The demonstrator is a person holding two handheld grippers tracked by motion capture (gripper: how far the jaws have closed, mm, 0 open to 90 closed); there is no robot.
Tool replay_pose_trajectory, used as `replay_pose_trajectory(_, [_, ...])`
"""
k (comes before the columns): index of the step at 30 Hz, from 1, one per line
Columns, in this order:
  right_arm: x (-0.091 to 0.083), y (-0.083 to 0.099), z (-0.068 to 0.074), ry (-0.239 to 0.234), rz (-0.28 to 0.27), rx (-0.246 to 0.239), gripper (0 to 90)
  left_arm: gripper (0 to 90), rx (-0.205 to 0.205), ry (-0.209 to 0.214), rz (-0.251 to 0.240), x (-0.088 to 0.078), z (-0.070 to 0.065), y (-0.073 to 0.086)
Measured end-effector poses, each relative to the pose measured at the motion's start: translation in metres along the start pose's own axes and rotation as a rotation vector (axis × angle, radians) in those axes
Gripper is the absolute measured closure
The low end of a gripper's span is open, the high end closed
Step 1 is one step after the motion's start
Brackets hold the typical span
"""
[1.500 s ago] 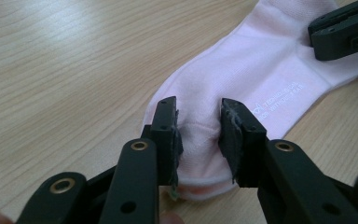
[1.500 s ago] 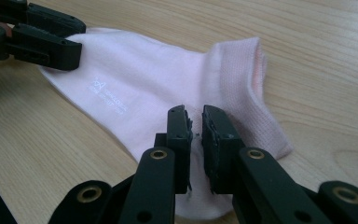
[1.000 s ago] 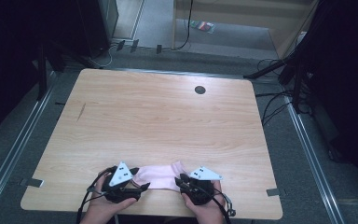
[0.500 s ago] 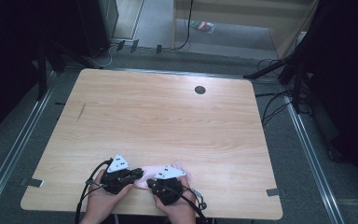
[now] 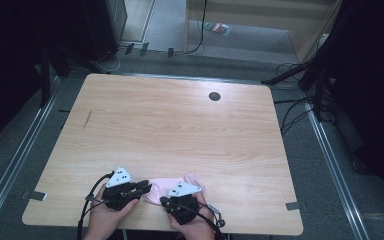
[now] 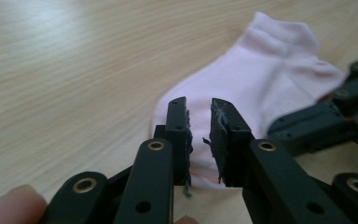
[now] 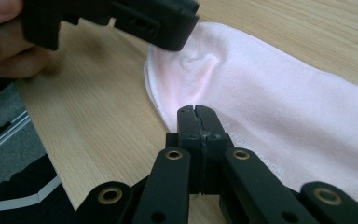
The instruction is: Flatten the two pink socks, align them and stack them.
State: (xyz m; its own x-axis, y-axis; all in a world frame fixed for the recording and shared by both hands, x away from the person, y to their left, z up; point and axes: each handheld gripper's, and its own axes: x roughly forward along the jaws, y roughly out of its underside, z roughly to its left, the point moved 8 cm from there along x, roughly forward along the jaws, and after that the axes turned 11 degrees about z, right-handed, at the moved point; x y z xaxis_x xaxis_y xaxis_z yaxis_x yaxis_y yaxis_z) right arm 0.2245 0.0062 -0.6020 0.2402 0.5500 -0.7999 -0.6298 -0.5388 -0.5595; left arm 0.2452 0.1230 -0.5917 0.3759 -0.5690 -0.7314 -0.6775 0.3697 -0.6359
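I have a pale pink ankle sock point(image 5: 167, 189) lying flat near the front edge of the wooden table point(image 5: 180, 130), and both hands are down on it. From the high view its long axis runs roughly left to right across the table, with one end under my left gripper point(image 5: 142, 189) and the cuff end peeking out past my right gripper point(image 5: 187, 199). In the left gripper view the jaws have just been opening a touch; they stand a narrow gap apart, with the sock's near edge at and just behind their tips, and I cannot tell whether any fabric is caught between the pads. In the right gripper view the jaws are pressed fully together at the sock's near edge; whether they pinch fabric I cannot say. Both grippers sit at the sock, the left over its rounded end, so I judge any pull or fold should run along that left-right axis.
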Motion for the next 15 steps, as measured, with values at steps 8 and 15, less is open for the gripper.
replay_pose_trajectory(8, [-0.001, 0.001, -0.002, 0.008, 0.003, -0.002, 90.0, 79.7, 0.074, -0.067, 0.056, 0.004, 0.001, 0.011])
replay_pose_trajectory(15, [-0.025, -0.001, -0.019, -0.069, -0.061, 0.112, 90.0, 72.5, 0.056, -0.041, 0.043, 0.003, 0.003, 0.011])
